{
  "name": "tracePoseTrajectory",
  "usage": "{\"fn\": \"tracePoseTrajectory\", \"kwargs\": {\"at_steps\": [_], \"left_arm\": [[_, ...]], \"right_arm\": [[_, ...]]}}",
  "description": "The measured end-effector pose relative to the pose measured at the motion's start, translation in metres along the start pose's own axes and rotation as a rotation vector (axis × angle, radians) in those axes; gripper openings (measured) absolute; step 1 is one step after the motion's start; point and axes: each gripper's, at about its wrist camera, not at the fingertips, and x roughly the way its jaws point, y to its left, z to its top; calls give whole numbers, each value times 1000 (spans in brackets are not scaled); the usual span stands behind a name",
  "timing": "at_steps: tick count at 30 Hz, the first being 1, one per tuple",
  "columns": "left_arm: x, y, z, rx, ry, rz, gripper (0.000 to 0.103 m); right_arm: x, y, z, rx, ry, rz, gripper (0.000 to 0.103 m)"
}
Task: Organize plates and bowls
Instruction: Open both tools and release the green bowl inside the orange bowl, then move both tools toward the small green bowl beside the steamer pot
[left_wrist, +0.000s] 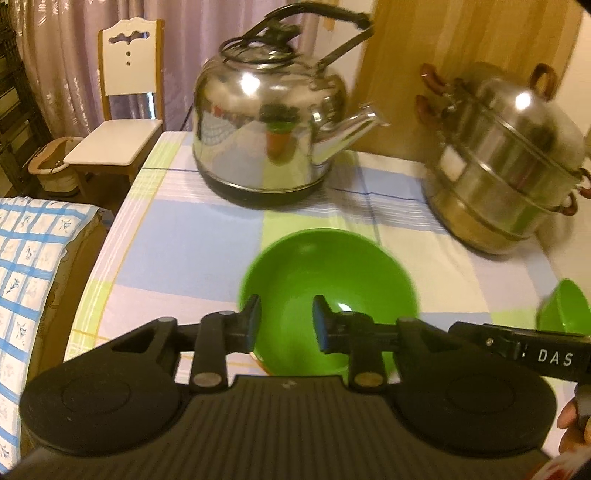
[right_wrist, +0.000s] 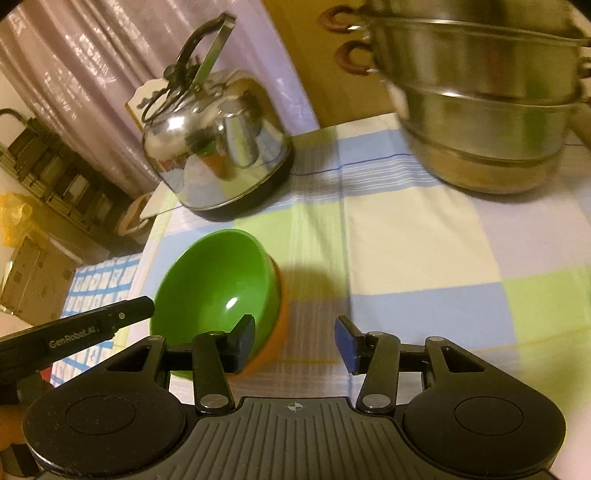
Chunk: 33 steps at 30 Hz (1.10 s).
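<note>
Steamer pot (right_wrist: 480, 103) blurred, cut off at top edge; orange bowl (right_wrist: 275, 332) mostly hidden, perhaps nested.

checked pastel cloth-covered table (left_wrist: 192, 236); shiny steel kettle (left_wrist: 269, 122) far beyond the tongs, stacked steel steamer pot (left_wrist: 509, 162) beyond to the right, green plastic bowl (left_wrist: 328, 291) nested in an orange one (right_wrist: 275, 332) just ahead.

I can read 2 markings from here. In my left wrist view, the black body of the right gripper (left_wrist: 524, 350) carries white letters "DAS", cut off at the frame edge. In my right wrist view, the left gripper (right_wrist: 77, 332) bears "GenRobot.AI" in pale print along its black side.
</note>
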Motion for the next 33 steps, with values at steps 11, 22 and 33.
{"fn": "tracePoseTrajectory", "kwargs": {"at_steps": [11, 22, 33], "left_arm": [[-53, -69, -17, 55, -20, -100, 50], [-89, -143, -51, 115, -27, -184, 79], [-131, -187, -98, 122, -68, -209, 92]], "right_arm": [[-86, -38, -28, 45, -62, -72, 49], [-164, -86, -64, 91, -135, -186, 51], [-231, -114, -103, 136, -243, -257, 55]]}}
